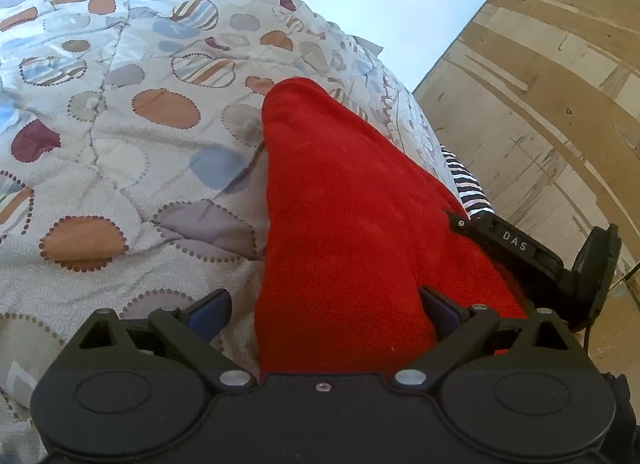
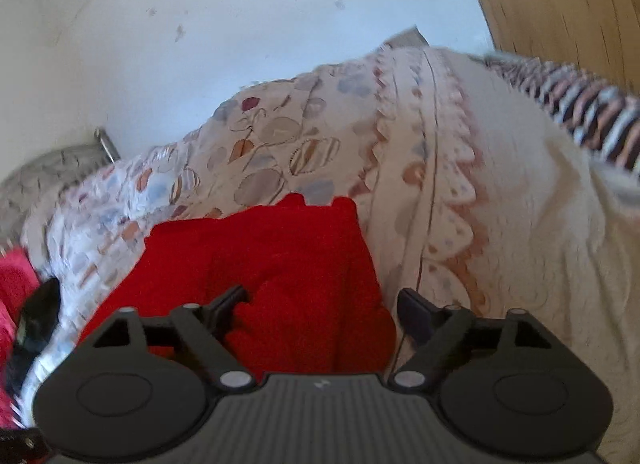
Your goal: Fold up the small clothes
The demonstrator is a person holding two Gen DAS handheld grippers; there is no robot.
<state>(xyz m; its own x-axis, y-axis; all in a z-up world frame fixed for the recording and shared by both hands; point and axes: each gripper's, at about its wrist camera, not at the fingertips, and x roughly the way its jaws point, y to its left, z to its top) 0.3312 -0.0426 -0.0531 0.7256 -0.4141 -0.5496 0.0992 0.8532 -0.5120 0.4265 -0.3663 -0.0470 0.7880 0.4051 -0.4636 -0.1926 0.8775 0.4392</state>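
Note:
A red fleece garment (image 1: 344,224) lies on a patterned quilt (image 1: 120,112). In the left wrist view it runs lengthwise between my fingers. My left gripper (image 1: 324,312) is open, its jaws wide apart over the near end of the red cloth. In the right wrist view the same red garment (image 2: 272,264) lies partly folded, with a bunched edge near the left finger. My right gripper (image 2: 320,304) is open above its near right part. The right gripper's body (image 1: 560,260) shows at the right of the left wrist view, beside the cloth.
A striped cloth (image 1: 468,184) lies at the quilt's right edge and also shows in the right wrist view (image 2: 592,120). Wooden floor (image 1: 552,84) lies beyond. A pink cloth (image 2: 12,284) and a dark object (image 2: 36,316) lie at the left.

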